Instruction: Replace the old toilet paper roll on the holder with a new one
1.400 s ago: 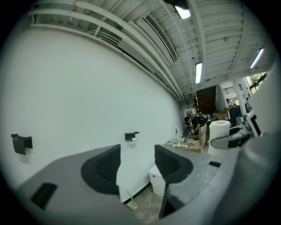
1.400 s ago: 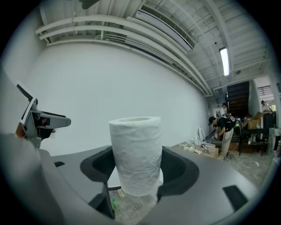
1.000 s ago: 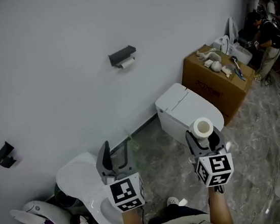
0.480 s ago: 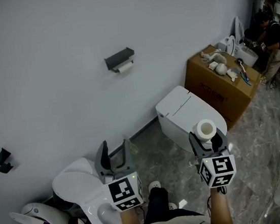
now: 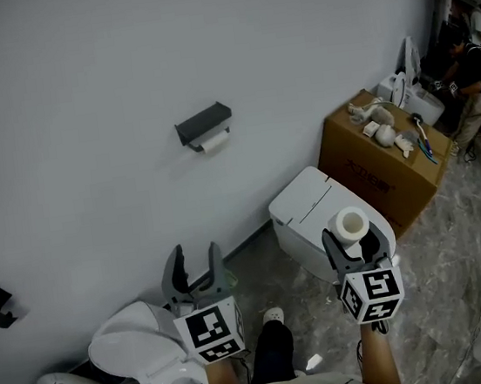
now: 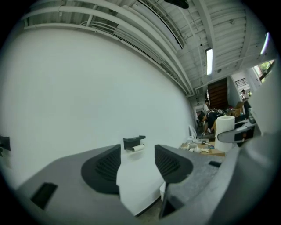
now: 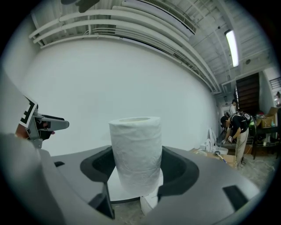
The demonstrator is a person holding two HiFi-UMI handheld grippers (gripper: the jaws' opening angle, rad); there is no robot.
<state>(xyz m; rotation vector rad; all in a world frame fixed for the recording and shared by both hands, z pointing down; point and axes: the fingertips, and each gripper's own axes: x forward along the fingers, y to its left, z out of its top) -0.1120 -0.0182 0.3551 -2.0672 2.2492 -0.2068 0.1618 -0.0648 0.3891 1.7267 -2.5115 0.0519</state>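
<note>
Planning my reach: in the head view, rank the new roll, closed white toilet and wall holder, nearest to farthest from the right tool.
1. new roll, clamped in the right tool.
2. closed white toilet, just beyond, lower.
3. wall holder, far upper left.

In the head view we look from high above the left gripper (image 5: 195, 267) and the right gripper (image 5: 351, 241), forward and steeply down at the white wall (image 5: 75, 68), the holder (image 5: 204, 126) on it and the floor (image 5: 456, 228). The left gripper view sits low behind its jaws and faces this wall, with the holder (image 6: 134, 143) far off between them. The right gripper view faces the same way, very near the new roll (image 7: 135, 151). Each gripper view catches the other gripper at its side edge, and all three share the person (image 5: 473, 68) at the right.
</note>
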